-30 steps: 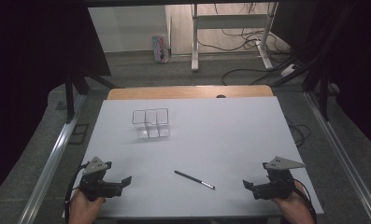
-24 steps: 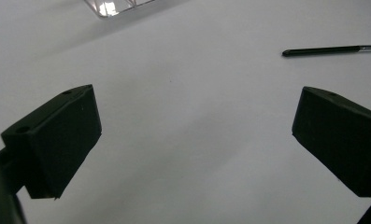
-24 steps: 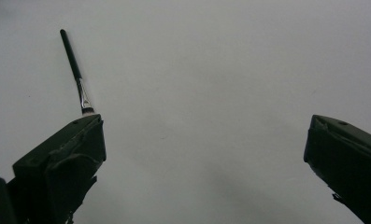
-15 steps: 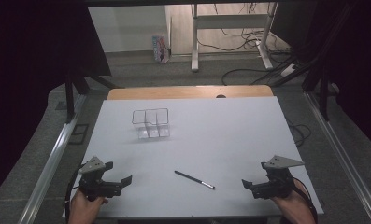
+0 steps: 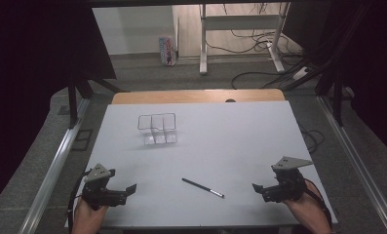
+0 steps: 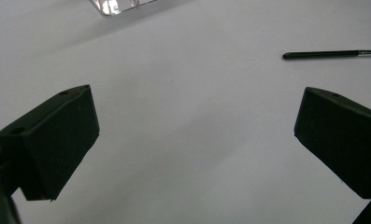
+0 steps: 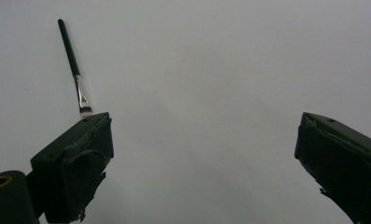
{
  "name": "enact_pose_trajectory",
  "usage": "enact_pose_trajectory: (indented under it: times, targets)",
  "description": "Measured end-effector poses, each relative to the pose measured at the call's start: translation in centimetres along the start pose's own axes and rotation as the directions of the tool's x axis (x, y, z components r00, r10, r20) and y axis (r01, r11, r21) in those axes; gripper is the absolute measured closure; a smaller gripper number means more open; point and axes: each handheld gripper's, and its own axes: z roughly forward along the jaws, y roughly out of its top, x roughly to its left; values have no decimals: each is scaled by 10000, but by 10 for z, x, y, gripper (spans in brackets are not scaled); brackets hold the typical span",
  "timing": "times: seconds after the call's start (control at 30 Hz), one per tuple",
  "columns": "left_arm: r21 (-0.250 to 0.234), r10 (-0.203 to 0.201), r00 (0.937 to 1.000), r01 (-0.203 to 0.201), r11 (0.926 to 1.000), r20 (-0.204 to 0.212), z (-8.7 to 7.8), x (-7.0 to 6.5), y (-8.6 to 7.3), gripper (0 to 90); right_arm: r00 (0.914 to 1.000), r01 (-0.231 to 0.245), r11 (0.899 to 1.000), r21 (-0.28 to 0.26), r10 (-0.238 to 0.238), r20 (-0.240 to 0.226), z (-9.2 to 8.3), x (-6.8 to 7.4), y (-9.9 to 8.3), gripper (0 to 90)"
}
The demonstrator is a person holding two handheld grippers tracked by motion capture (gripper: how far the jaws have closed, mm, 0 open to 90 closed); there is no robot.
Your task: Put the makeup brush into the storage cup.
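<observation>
High view: a thin makeup brush (image 5: 203,187) lies flat between the left gripper (image 5: 127,189) and right gripper (image 5: 257,188), both spread (empty). Light, stiff, probably prone to rolling; pinch mid-handle.

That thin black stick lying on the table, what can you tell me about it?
It is a small brush: a slim black handle, a shiny metal ferrule and a short pale tip, as the right gripper view shows. It lies flat on the white table near the front edge, between the two grippers, and nothing grips it.
</observation>
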Motion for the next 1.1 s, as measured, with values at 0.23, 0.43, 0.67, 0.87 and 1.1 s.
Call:
enact_pose_trajectory:
  times: [0.23,0.43,0.67,0.87,1.1]
  targets:
    - [67,21,10000,-21,10000,1,0,-1,0,3,9998,138,9992,373,-131,-175,2,-1,6,25]
    - [164,28,10000,-27,9999,-78,0,-1,-1,4,9997,145,9956,930,-126,-212,6,0,12,25]
    - [281,-32,10000,33,9996,-13,1,-1,-1,5,9994,318,9864,1612,-292,-182,12,-1,18,25]
    - [329,-82,10000,83,9994,-26,1,-1,-1,5,9986,534,9721,2285,-529,-80,15,-1,23,11]
    - [394,-104,9999,106,9992,-63,0,0,-1,5,9987,485,9615,2705,-427,-275,20,-2,26,0]
